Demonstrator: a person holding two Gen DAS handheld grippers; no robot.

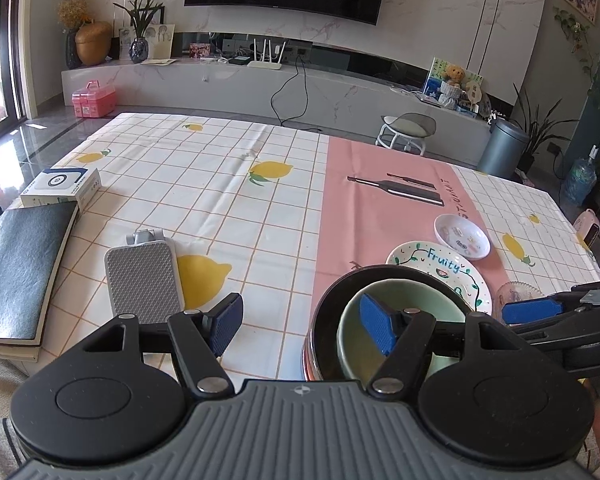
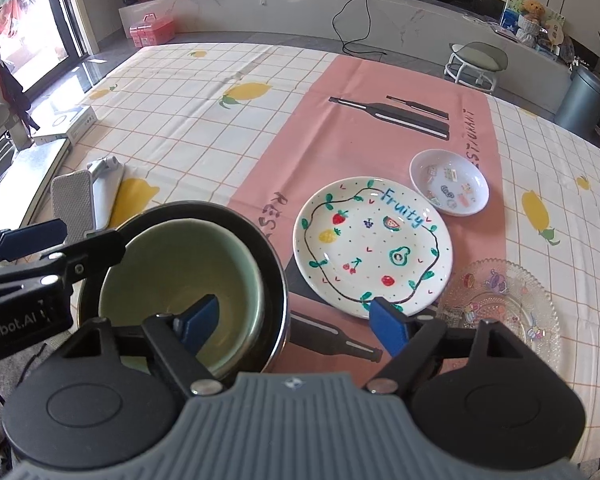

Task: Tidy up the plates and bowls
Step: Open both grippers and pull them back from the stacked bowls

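A pale green bowl point(image 2: 180, 268) sits nested inside a black bowl point(image 2: 274, 276) near the table's front edge; both also show in the left wrist view, green bowl point(image 1: 432, 300), black bowl point(image 1: 324, 320). My left gripper point(image 1: 304, 326) is open, its right finger over the green bowl and its left finger outside the black bowl. My right gripper point(image 2: 296, 324) is open, its left finger inside the green bowl, its right finger over the near rim of the white "Fruity" plate point(image 2: 372, 246). A small white dish point(image 2: 448, 182) and a clear glass plate point(image 2: 500, 300) lie to the right.
A grey phone holder point(image 1: 142, 276), a dark notebook point(image 1: 18, 268) and a white box point(image 1: 62, 188) lie on the left of the lemon-print tablecloth point(image 1: 228, 208). A pink mat point(image 2: 364, 128) runs under the dishes.
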